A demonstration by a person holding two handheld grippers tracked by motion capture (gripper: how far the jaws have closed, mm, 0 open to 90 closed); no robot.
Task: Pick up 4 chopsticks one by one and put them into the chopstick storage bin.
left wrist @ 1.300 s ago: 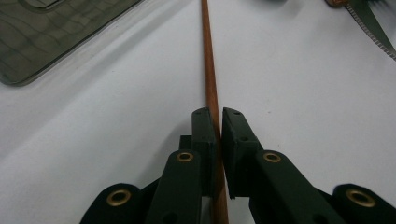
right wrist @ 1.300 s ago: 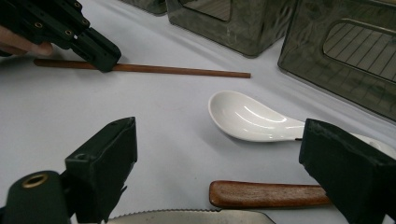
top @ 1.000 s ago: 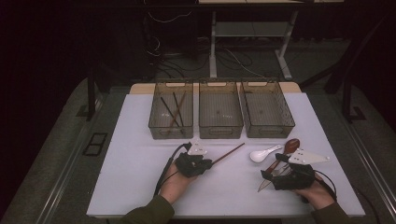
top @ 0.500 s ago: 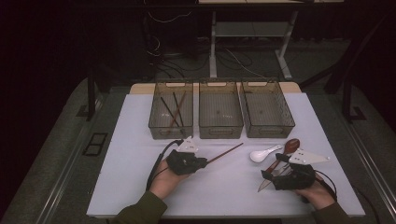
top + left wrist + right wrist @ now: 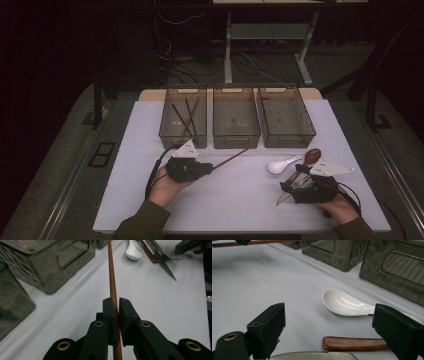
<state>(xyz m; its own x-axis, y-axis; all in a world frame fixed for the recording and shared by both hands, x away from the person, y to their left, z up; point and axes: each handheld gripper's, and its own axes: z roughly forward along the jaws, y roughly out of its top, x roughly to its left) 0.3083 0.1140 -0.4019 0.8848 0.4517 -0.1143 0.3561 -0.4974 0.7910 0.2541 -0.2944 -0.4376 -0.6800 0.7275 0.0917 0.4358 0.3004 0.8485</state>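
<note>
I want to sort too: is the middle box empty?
Looks empty: the middle box shows a bare floor, while the left box holds chopsticks.

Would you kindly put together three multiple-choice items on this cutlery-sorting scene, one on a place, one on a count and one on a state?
1. Where does the white spoon lie?
A. in the middle bin
B. on the table, ahead of the right gripper
C. between the left gripper's jaws

2. How many clear bins stand in the row at the back of the table?
A. two
B. three
C. four

3. How does the left gripper stand?
A. shut on the chopstick
B. wide open over a bin
C. shut on the knife

Answers:
1 B: the right gripper view shows the spoon on the white surface beyond its open jaws.
2 B: the left bin, middle bin and right bin stand side by side.
3 A: the chopstick runs between the closed jaws.
</note>
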